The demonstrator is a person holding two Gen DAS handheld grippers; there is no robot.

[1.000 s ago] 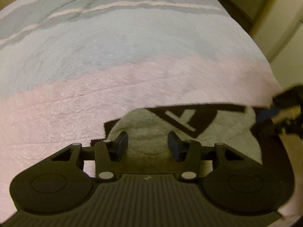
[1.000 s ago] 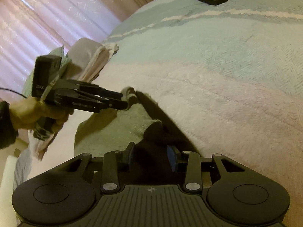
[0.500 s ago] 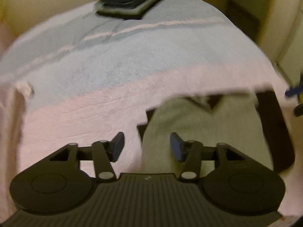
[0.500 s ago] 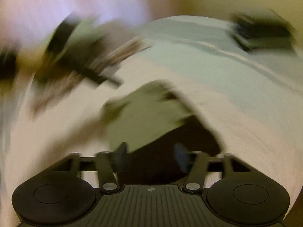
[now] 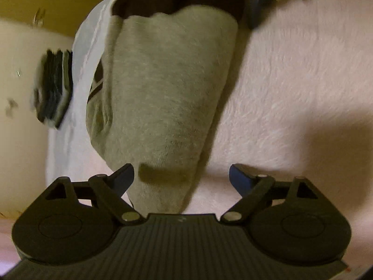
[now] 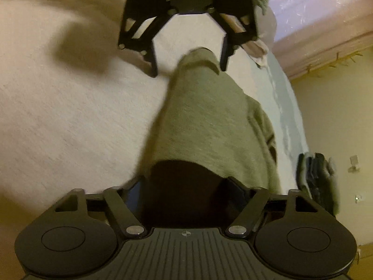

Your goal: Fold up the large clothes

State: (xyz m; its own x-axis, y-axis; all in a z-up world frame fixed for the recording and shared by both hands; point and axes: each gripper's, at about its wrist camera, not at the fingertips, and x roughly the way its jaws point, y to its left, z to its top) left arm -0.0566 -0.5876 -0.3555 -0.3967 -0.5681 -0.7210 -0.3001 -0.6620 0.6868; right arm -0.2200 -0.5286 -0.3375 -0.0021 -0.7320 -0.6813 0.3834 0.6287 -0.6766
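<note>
Garment (image 5: 163,88): only right-wrist view shows left tongs (image 6: 187,70) facing.

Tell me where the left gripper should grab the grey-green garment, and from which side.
Probably the narrow end of the grey-green garment, which lies flat on the pink blanket between the open left gripper. Come straight down over that end; its tapered, thin edge fits between the fingers.

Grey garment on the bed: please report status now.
Left gripper open, jaws just widened. Right gripper open. Grey garment flat between them, unheld. Nothing in the way.
</note>
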